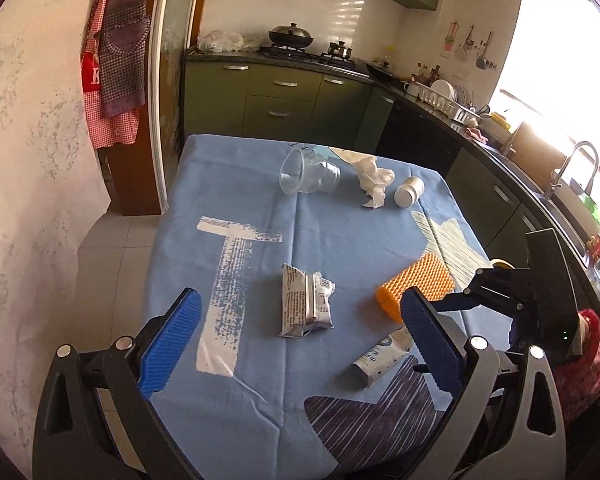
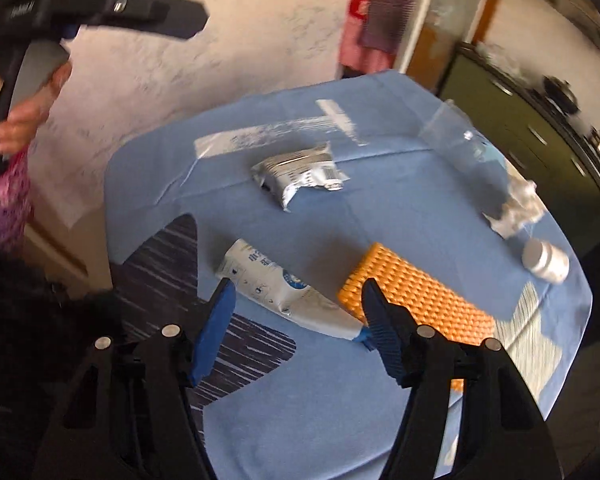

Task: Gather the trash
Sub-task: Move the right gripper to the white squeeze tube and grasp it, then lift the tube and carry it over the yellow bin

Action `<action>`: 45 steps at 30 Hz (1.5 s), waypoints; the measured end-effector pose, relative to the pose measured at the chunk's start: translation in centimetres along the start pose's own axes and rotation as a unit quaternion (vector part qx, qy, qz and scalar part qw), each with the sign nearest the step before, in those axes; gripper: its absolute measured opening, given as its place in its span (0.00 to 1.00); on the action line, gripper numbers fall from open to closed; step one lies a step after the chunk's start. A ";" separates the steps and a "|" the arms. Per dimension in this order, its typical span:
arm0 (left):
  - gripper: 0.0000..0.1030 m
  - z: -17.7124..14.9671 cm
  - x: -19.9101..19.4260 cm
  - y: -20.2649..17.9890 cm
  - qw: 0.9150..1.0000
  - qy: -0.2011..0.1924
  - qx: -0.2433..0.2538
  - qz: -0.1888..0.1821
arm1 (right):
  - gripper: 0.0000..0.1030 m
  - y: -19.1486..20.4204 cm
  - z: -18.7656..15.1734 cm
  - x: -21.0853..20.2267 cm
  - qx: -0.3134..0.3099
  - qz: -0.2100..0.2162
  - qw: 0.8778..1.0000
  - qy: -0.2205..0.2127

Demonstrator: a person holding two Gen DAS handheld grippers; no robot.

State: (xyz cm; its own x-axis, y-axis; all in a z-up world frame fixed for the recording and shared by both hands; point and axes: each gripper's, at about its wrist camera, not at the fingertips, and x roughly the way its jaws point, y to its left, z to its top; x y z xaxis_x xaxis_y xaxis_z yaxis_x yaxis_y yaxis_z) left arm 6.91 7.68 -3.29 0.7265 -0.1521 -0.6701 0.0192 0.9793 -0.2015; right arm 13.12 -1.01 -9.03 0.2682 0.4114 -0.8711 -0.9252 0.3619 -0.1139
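On the blue tablecloth [image 1: 340,232] lie a crumpled silver wrapper [image 1: 306,302] [image 2: 298,174], a white tube-like carton [image 1: 382,356] [image 2: 284,288], an orange ridged sponge [image 1: 416,286] [image 2: 416,308], a clear plastic cup [image 1: 308,172] on its side, a crumpled tissue [image 1: 374,178] [image 2: 518,206] and a small white bottle [image 1: 409,191] [image 2: 546,260]. My left gripper [image 1: 300,312] is open, above the wrapper. My right gripper [image 2: 296,292] is open, its fingers either side of the carton, just above it.
The table's left edge drops to a tiled floor [image 1: 112,248] beside a textured wall [image 1: 28,160]. Green kitchen cabinets [image 1: 284,96] and a counter with a sink [image 1: 556,184] run behind and right. The right gripper's body [image 1: 540,292] is at the table's right edge.
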 end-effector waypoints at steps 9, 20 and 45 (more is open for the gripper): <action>0.95 0.6 -1.6 2.2 1.000 -0.018 -0.011 0.021 | 0.47 1.6 2.0 4.5 -0.145 0.089 0.975 0.142; 0.95 0.7 0.6 3.2 1.000 0.002 -0.018 0.016 | 0.41 0.7 3.5 7.4 -0.157 0.102 0.964 0.189; 0.95 0.0 1.5 -1.2 1.000 0.015 0.023 -0.005 | 0.08 -1.9 -6.0 -5.3 0.134 0.010 0.990 -0.045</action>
State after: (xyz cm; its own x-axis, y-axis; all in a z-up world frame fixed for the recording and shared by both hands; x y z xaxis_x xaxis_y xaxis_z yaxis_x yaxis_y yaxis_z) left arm 8.00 6.23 -4.06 0.7050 -0.1661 -0.6895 0.0596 0.9826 -0.1758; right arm 11.85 -8.91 -7.12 0.2846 0.4888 -0.8246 -0.8292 0.5572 0.0441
